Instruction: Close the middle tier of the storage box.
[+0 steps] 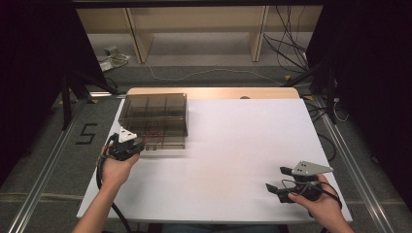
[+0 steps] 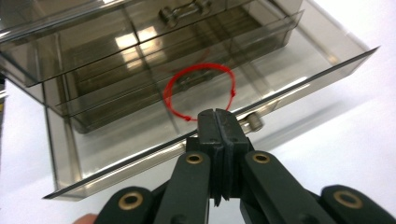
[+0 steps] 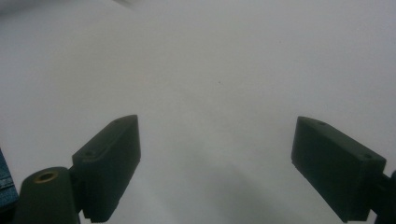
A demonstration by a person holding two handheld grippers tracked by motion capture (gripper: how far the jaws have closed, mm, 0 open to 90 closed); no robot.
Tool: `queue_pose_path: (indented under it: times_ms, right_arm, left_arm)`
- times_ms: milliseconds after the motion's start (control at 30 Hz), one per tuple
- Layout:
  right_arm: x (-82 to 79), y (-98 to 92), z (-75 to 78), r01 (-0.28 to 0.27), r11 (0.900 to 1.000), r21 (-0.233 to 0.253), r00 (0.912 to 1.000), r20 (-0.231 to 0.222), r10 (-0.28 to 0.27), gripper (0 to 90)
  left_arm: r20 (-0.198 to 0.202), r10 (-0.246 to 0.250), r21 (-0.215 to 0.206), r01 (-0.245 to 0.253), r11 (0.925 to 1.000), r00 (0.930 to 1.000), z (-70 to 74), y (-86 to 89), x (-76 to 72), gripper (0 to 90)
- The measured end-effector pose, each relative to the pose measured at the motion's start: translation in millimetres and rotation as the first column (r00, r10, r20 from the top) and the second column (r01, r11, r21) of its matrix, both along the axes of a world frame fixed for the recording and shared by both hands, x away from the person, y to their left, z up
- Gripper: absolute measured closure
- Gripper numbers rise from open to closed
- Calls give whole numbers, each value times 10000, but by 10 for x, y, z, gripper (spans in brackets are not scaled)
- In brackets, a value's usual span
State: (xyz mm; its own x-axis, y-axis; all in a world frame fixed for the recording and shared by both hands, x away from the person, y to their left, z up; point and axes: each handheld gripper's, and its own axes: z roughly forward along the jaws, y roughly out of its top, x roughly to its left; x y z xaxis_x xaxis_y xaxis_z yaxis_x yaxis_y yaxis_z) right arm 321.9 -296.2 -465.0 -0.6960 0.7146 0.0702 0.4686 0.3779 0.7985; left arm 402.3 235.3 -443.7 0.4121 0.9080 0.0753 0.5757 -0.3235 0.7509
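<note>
Left gripper view alone: red ring (image 2: 200,91) (inside drawer (image 2: 299,60))

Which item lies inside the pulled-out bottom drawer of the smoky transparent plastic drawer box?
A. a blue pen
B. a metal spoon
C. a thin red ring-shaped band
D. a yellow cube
C: the left gripper view shows a thin red ring-shaped band lying in the pulled-out bottom drawer, just beyond the left hand-held gripper.

white rectangular table top (image 1: 233,145), bare wooden edge (image 1: 214,92) at its far side | grey floor (image 1: 204,60) beyond, white cable (image 1: 204,73) and black cables (image 1: 291,48) on it | light wooden shelf frame (image 1: 194,24) at the back | black "5" mark (image 1: 86,133) left of the table | metal rails (image 1: 46,165) on both sides
</note>
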Motion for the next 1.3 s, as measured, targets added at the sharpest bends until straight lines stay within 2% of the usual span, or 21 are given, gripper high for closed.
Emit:
queue_pose_path:
  times_ms: [167, 200, 333, 667, 1300]
  right_arm:
    - [6, -12, 3, 53, 10000, 22, 10000, 52, -53, 163]
    - [5, -10, 4, 41, 10000, 25, 10000, 47, -42, 163]
    - [0, -3, 6, 40, 10000, -3, 10000, 44, -40, 163]
    - [-10, 9, 13, 49, 9999, -123, 10000, 62, -49, 163]
    - [-6, 17, 2, 52, 9999, -131, 10000, 32, -51, 163]
  left_arm:
    - [-351, -272, 41, 273, 9996, 9990, -53, 24, 14, 896]
    - [-364, -323, 65, 326, 9994, 9988, -61, 23, 19, 897]
    - [-402, -383, 621, 407, 9972, 9985, -90, 16, 31, 897]
    - [-524, -613, 863, 657, 9941, 9967, -132, -16, 79, 897]
    - [-509, -355, 635, 387, 9972, 9981, -157, 10, 223, 898]
